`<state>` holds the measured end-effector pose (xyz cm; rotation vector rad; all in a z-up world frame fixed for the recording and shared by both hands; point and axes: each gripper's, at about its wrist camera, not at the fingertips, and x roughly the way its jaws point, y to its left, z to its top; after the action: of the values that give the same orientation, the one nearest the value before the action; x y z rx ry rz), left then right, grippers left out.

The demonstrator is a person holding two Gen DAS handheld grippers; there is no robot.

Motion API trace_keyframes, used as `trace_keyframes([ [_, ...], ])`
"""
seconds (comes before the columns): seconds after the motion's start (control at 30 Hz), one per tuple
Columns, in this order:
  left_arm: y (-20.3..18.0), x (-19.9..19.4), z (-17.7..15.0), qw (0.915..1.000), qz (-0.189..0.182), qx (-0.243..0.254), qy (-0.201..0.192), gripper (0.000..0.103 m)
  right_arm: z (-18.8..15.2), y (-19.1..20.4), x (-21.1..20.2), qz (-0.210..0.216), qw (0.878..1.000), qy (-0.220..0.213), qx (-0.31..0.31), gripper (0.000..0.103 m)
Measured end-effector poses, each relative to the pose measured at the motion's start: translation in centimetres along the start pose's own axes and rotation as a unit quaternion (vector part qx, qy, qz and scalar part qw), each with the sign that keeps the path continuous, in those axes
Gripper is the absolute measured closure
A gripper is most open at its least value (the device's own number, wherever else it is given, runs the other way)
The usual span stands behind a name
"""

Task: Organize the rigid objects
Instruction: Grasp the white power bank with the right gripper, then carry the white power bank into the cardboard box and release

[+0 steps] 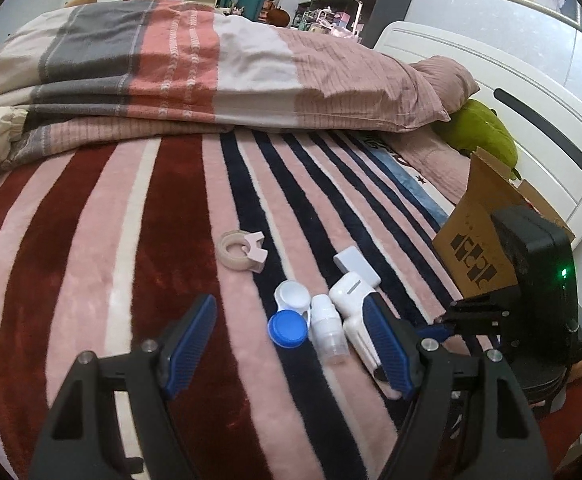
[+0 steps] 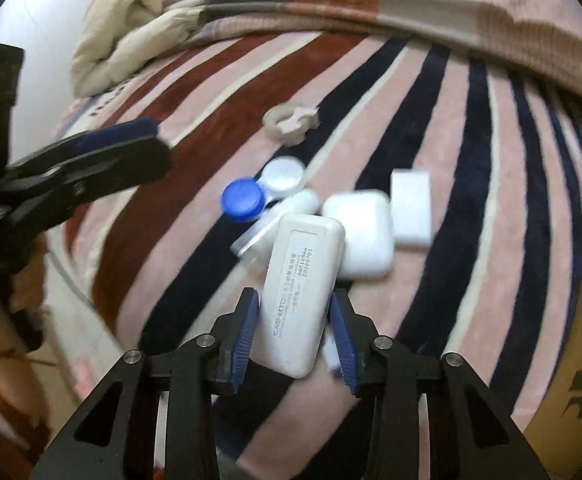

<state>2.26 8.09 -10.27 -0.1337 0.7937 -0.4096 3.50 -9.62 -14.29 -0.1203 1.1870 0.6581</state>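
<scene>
Small rigid items lie clustered on the striped blanket (image 1: pixel 131 240). My right gripper (image 2: pixel 297 340) is shut on a long white case with printed text (image 2: pixel 305 284), tilted over the pile; it also shows in the left wrist view (image 1: pixel 361 324). Beside it lie a white earbud-style case (image 2: pixel 365 236), a flat white block (image 2: pixel 411 208), a small clear-capped white bottle (image 1: pixel 327 328) and a blue-and-white lens case (image 1: pixel 289 314). A beige ring with a pink clip (image 1: pixel 241 250) lies apart, farther off. My left gripper (image 1: pixel 291 344) is open over the lens case and bottle.
An open cardboard box (image 1: pixel 479 240) stands at the right by the white headboard (image 1: pixel 531 120). A folded quilt (image 1: pixel 211 68) and pillow fill the far side of the bed. A green plush toy (image 1: pixel 479 132) lies near the headboard. The bed edge and floor (image 2: pixel 71 312) are on the left.
</scene>
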Motion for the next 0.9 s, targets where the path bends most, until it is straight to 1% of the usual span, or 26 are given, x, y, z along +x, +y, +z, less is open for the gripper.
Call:
trace_keyframes([
  [0.03,-0.1,0.0,0.0,1.0,-0.001,0.0,0.0,0.03,-0.1,0.0,0.1,0.009,1.0,0.009,-0.003,0.07],
  [0.07,-0.2,-0.1,0.0,1.0,0.0,0.001,-0.001,0.03,-0.2,0.0,0.2,0.009,1.0,0.016,-0.007,0.07],
  [0.1,-0.3,-0.1,0.0,1.0,0.001,0.002,-0.001,0.03,-0.4,0.0,0.2,0.003,1.0,0.021,-0.011,0.07],
  [0.13,-0.3,-0.1,0.0,1.0,0.002,0.002,0.0,0.03,-0.6,0.1,0.2,-0.009,1.0,0.021,-0.011,0.067],
  [0.17,-0.3,-0.2,0.0,1.0,0.004,0.002,0.0,0.03,-0.7,0.2,0.1,-0.024,1.0,0.017,-0.009,0.063],
  [0.2,-0.3,-0.2,-0.1,1.0,0.005,0.002,0.0,0.03,-1.0,0.3,0.0,-0.039,0.999,0.014,-0.007,0.054],
  [0.23,-0.3,-0.2,-0.1,1.0,0.006,0.002,0.001,0.03,-1.0,0.5,0.0,-0.045,0.999,0.01,-0.009,0.05],
  [0.3,-0.3,-0.2,-0.2,1.0,0.007,0.001,0.003,0.03,-1.1,0.8,0.3,-0.043,0.999,0.009,-0.013,0.05],
  [0.33,-0.4,-0.2,-0.2,1.0,0.008,0.002,0.005,0.03,-1.2,0.9,0.7,-0.05,0.999,0.014,-0.012,0.05],
  [0.37,-0.4,-0.2,-0.3,0.9999,0.009,0.002,0.007,0.03,-1.2,0.9,0.9,-0.056,0.998,0.015,-0.013,0.052],
  [0.4,-0.4,-0.2,-0.3,0.9999,0.008,0.003,0.009,0.03,-1.3,1.0,1.1,-0.066,0.998,0.013,-0.019,0.071],
  [0.53,-1.2,0.0,-0.1,0.9998,-0.007,0.012,0.015,0.03,-1.5,1.2,-0.2,-0.092,0.995,-0.009,-0.039,0.073],
  [0.6,-1.9,0.0,0.4,0.9994,-0.026,0.015,0.015,0.03,-1.5,1.2,-1.5,-0.087,0.995,-0.023,-0.046,0.075],
  [0.63,-2.4,0.0,0.8,0.999,-0.039,0.019,0.014,0.03,-1.5,1.2,-2.4,-0.083,0.995,-0.033,-0.048,0.086],
  [0.67,-3.0,0.0,1.3,0.9983,-0.052,0.023,0.012,0.03,-1.5,1.2,-3.3,-0.078,0.995,-0.041,-0.051,0.091],
  [0.7,-3.9,-0.1,1.9,0.9973,-0.065,0.032,0.01,0.03,-1.4,1.2,-4.0,-0.07,0.995,-0.047,-0.055,0.09],
  [0.73,-4.4,-0.3,2.3,0.9969,-0.069,0.038,0.006,0.03,-1.3,1.3,-5.0,-0.069,0.994,-0.056,-0.062,0.09],
  [0.8,-5.1,-0.6,3.1,0.9969,-0.067,0.042,-0.003,0.03,-1.2,1.6,-6.0,-0.079,0.992,-0.065,-0.069,0.09],
  [0.87,-5.1,-0.7,3.4,0.9976,-0.058,0.038,-0.006,0.03,-1.1,1.4,-5.6,-0.076,0.994,-0.047,-0.065,0.09],
  [0.9,-5.0,-0.6,3.4,0.9979,-0.054,0.036,-0.006,0.03,-1.5,1.1,-5.5,-0.077,0.994,-0.045,-0.063,0.09],
])
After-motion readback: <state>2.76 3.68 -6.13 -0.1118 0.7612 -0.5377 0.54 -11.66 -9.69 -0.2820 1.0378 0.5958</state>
